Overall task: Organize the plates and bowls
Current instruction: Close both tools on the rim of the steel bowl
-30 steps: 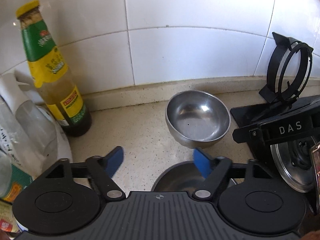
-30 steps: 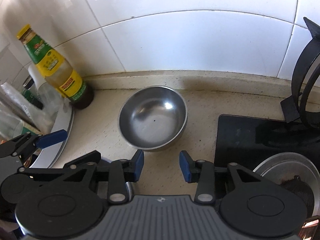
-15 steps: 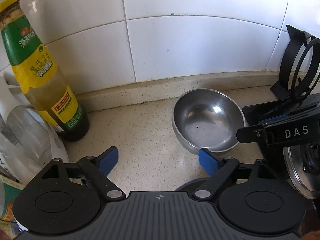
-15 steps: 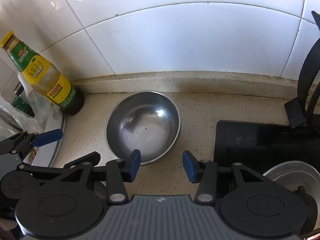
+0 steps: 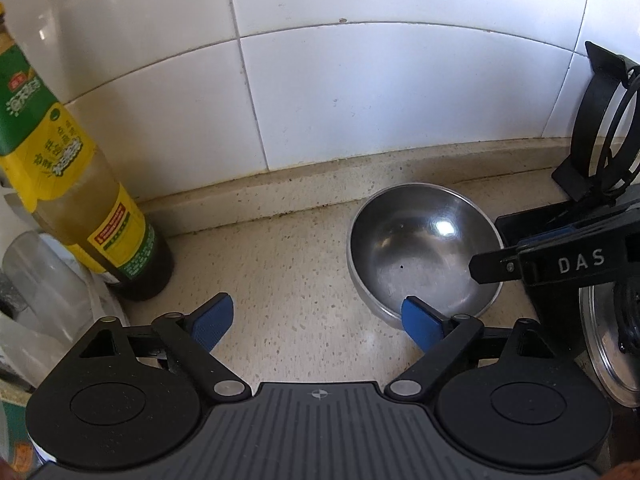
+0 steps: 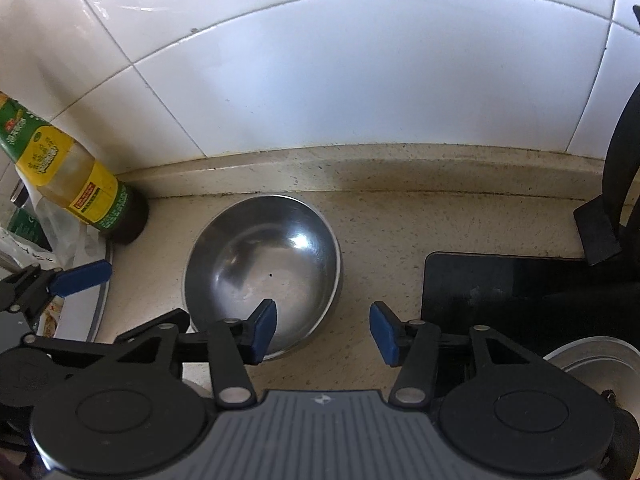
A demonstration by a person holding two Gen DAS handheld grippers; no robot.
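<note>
A steel bowl (image 5: 424, 248) (image 6: 264, 264) stands upright and empty on the speckled counter, close to the tiled wall. My left gripper (image 5: 316, 320) is open wide over bare counter, its right pad just before the bowl's near-left rim. My right gripper (image 6: 324, 330) is opening. Its left pad hangs over the bowl's near edge and its right pad is outside, so the rim lies between the jaws untouched. The right gripper's black body (image 5: 576, 264) shows at the bowl's right side.
A sauce bottle (image 5: 80, 208) (image 6: 80, 196) stands left of the bowl beside a plastic bag (image 5: 40, 300). A round grey rim (image 6: 105, 308) lies under the bag. On the right are a black hob (image 6: 520, 288), its pan ring (image 5: 608, 132) and a silver burner (image 5: 612, 344).
Both grippers have come forward and down toward the bowl, which looks larger. The right jaws have spread wider, the left a little. A second bowl below the left gripper has gone out of view.
</note>
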